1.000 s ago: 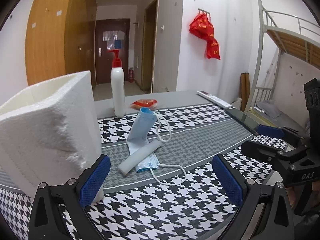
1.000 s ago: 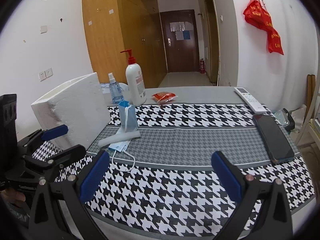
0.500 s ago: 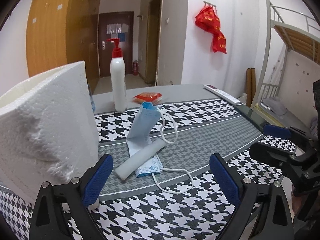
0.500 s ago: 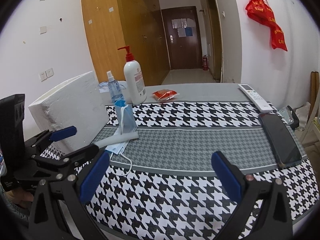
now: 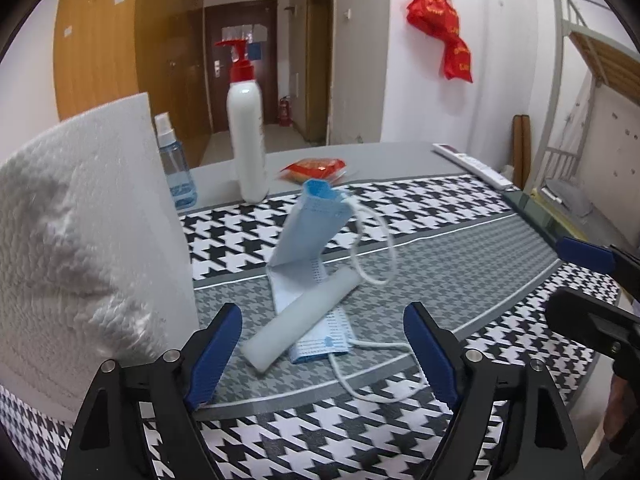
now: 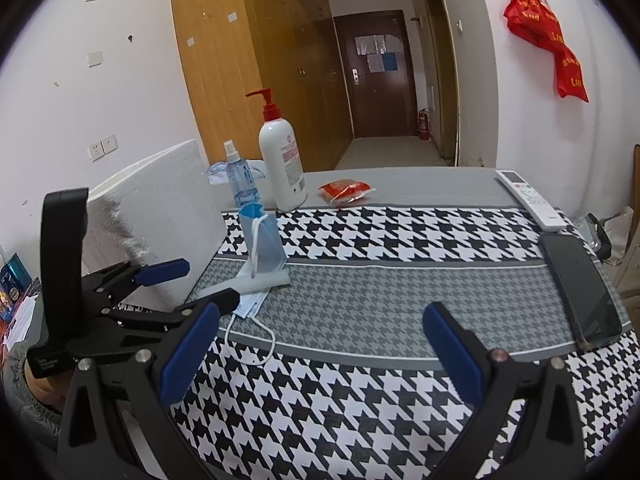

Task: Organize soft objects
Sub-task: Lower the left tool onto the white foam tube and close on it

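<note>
A light blue face mask [image 5: 308, 240] lies folded on the houndstooth mat, its upper half standing up and its white ear loops trailing. A pale cylinder [image 5: 300, 326] lies across its lower half. My left gripper [image 5: 324, 354] is open, just short of the cylinder, its pads either side of it. The mask also shows in the right wrist view [image 6: 264, 248], with the left gripper [image 6: 192, 280] beside it. My right gripper [image 6: 320, 350] is open and empty over the mat's front. A big white paper-towel pack [image 5: 80, 232] stands at the left.
A white pump bottle [image 5: 248, 140], a blue spray bottle [image 5: 176, 168] and a red packet [image 5: 316, 168] stand at the back. A remote [image 6: 530, 198] and a black phone [image 6: 580, 288] lie at the right edge. The right gripper shows at the far right [image 5: 592, 288].
My left gripper has moved forward and closer to the mask and cylinder, which now sit between its pads. The right gripper has barely moved.
</note>
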